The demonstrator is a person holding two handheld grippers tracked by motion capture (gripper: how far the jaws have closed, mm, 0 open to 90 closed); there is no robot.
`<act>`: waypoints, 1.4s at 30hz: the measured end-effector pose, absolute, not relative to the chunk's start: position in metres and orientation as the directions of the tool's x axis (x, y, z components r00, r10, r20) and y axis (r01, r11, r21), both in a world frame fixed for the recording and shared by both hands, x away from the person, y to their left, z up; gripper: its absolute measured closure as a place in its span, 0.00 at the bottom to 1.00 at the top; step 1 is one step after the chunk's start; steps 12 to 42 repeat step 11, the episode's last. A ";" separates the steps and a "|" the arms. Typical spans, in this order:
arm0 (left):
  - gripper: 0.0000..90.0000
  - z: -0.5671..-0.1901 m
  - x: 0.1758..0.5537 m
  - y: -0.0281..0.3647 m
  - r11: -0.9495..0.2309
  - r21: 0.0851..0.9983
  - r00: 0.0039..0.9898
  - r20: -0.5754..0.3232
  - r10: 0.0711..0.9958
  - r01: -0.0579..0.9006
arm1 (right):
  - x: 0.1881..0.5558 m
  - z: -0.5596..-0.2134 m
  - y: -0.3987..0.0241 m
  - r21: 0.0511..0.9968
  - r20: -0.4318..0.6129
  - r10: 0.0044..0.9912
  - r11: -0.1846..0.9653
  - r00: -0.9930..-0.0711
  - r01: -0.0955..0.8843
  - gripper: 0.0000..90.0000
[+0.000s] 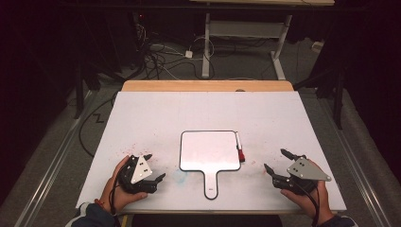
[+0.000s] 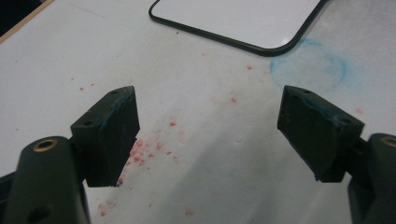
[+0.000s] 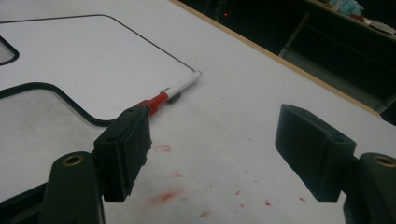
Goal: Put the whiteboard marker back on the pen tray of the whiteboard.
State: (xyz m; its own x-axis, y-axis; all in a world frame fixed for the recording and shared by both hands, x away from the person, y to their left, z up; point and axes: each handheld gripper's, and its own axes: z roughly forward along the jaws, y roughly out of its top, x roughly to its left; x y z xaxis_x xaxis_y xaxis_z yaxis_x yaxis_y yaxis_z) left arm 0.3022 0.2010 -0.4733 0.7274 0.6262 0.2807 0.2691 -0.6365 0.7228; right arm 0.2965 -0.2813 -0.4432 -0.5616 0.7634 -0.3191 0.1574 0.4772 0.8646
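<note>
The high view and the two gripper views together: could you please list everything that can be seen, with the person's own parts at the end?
table: one, white top with a wooden far edge, centre of the high view
paddle-shaped whiteboard: one, white with black rim, middle of the table, handle toward the person
marker: one, white body with red cap, lying along the whiteboard's right edge
red smudges: many, red, scattered on the table near both grippers
blue ring stain: one, blue, on the table near the whiteboard's corner
second table: one, white legs, beyond the table
cables: several, dark, on the floor
left hand-held gripper: one, black, jaws apart, near left
right hand-held gripper: one, black, jaws apart, near right
</note>
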 end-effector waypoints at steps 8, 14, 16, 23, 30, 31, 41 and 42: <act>0.22 -0.473 0.305 0.199 -0.642 0.717 0.726 0.285 0.626 0.271 | 0.296 -0.444 -0.282 0.870 -0.319 0.766 0.470 -0.558 0.149 0.31; 0.22 -0.473 0.307 0.197 -0.640 0.718 0.726 0.283 0.627 0.273 | 0.295 -0.444 -0.283 0.872 -0.316 0.765 0.467 -0.562 0.145 0.31; 0.22 -0.473 0.307 0.197 -0.640 0.718 0.726 0.283 0.627 0.273 | 0.295 -0.444 -0.283 0.872 -0.316 0.765 0.467 -0.562 0.145 0.31; 0.22 -0.473 0.307 0.197 -0.640 0.718 0.726 0.283 0.627 0.273 | 0.295 -0.444 -0.283 0.872 -0.316 0.765 0.467 -0.562 0.145 0.31; 0.22 -0.473 0.307 0.197 -0.640 0.718 0.726 0.283 0.627 0.273 | 0.295 -0.444 -0.283 0.872 -0.316 0.765 0.467 -0.562 0.145 0.31; 0.22 -0.473 0.307 0.197 -0.640 0.718 0.726 0.283 0.627 0.273 | 0.295 -0.444 -0.283 0.872 -0.316 0.765 0.467 -0.562 0.145 0.31; 0.22 -0.473 0.307 0.197 -0.640 0.718 0.726 0.283 0.627 0.273 | 0.295 -0.444 -0.283 0.872 -0.316 0.765 0.467 -0.562 0.145 0.31; 0.22 -0.473 0.307 0.197 -0.640 0.718 0.726 0.283 0.627 0.273 | 0.295 -0.444 -0.283 0.872 -0.316 0.765 0.467 -0.562 0.145 0.31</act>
